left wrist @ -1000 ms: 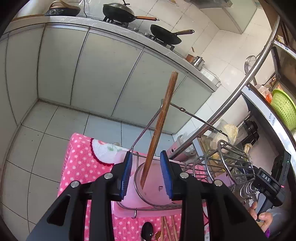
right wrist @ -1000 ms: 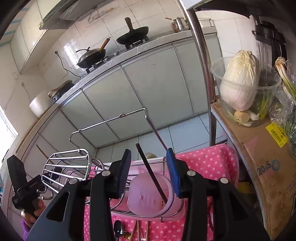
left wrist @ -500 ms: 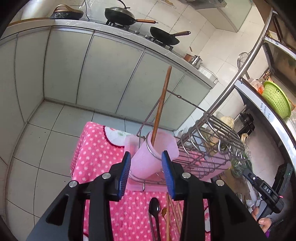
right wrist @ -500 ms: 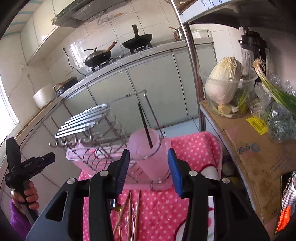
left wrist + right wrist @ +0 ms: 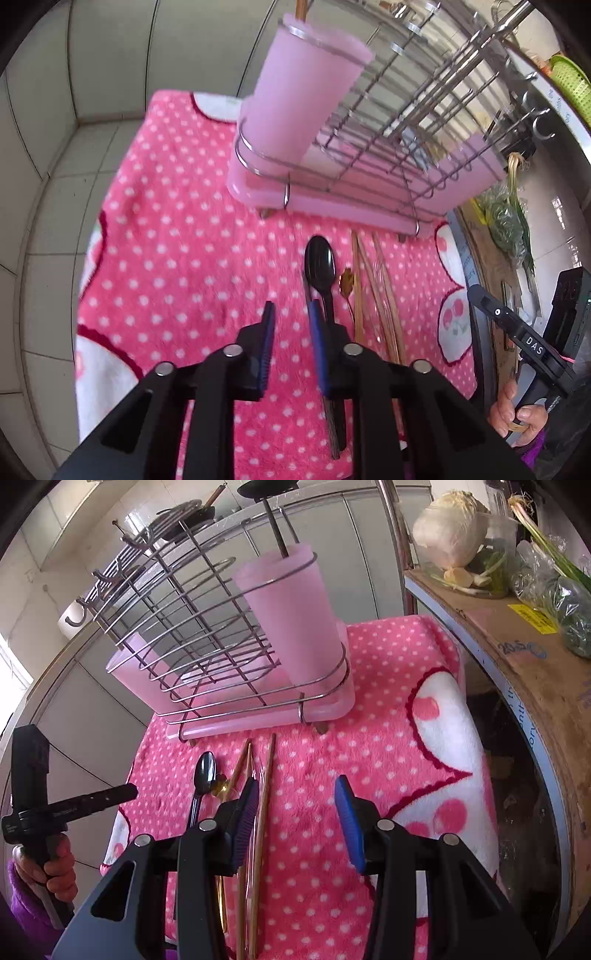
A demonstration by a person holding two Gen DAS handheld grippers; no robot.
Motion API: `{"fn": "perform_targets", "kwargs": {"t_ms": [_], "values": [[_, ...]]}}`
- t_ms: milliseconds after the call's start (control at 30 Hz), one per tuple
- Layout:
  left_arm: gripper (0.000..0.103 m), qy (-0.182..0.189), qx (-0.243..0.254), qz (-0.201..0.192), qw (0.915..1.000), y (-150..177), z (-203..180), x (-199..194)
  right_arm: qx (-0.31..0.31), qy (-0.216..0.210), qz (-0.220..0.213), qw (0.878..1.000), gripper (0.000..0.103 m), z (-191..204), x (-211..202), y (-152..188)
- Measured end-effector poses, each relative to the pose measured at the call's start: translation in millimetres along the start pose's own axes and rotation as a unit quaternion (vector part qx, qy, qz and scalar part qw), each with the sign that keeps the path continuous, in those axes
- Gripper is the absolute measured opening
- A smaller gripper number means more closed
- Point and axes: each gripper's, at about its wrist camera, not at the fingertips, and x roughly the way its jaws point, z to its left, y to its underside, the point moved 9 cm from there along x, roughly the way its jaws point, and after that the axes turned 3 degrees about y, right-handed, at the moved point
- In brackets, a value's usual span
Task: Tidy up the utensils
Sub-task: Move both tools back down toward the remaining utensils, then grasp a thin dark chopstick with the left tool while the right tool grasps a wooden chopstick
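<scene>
Left gripper (image 5: 290, 325) part open, nothing held, low over pink dotted cloth (image 5: 177, 251); black spoon (image 5: 320, 264) just at its 1 o'clock. Right gripper (image 5: 295, 794) wide open, empty, wooden chopsticks (image 5: 264, 797) beside left finger. Pink cup (image 5: 291, 616) in wire rack (image 5: 177, 602) at 12 o'clock holds a dark stick.

**Pink cloth, rack and loose cutlery**

A fluffy pink towel with white polka dots (image 5: 369, 760) covers the counter. On it stands a wire dish rack on a pale pink plastic tray (image 5: 258, 716). Just before the rack lie a dark spoon (image 5: 320, 264), wooden chopsticks (image 5: 266, 775) and a small gold-coloured spoon (image 5: 347, 282) — side by side.
</scene>
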Motion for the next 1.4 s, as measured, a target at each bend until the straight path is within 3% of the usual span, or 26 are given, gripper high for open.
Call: {"fn": "perform_targets", "kwargs": {"t_ms": [167, 467, 767, 967, 1100, 1200, 1400], "values": [[0.01, -0.02, 0.003, 0.057, 0.9982, 9.5, -7.9, 36.2, 0.003, -0.003, 0.013, 1.0, 0.043, -2.7, 6.3, 8.1], [0.01, -0.067, 0.039, 0.093, 0.9927, 11.2, -22.1, 69.1, -0.001, -0.015, 0.025, 1.0, 0.043, -0.7, 11.6, 14.5], [0.004, -0.073, 0.005, 0.06, 0.9955, 9.3, 5.7, 42.8, 0.002, -0.031, 0.062, 0.998, 0.043, 12.1, 35.7, 13.6], [0.004, -0.087, -0.017, 0.043, 0.9952, 8.7, 42.0, 16.1, 0.001, -0.022, 0.112, 0.993, 0.033, 28.7, 71.2, 15.9], [0.005, -0.084, -0.024, 0.056, 0.9946, 14.2, 56.2, 19.6, -0.016, -0.003, 0.146, 0.989, 0.018, 34.9, 88.2, 34.3], [0.005, -0.08, -0.021, 0.055, 0.9951, 14.7, 57.3, 18.9, -0.017, -0.004, 0.137, 0.99, 0.007, 36.9, 86.3, 35.4], [0.005, -0.065, -0.023, 0.06, 0.9958, 14.2, 57.6, 21.7, 0.008, 0.015, 0.117, 0.993, 0.007, 15.0, 63.0, 31.6]]}}
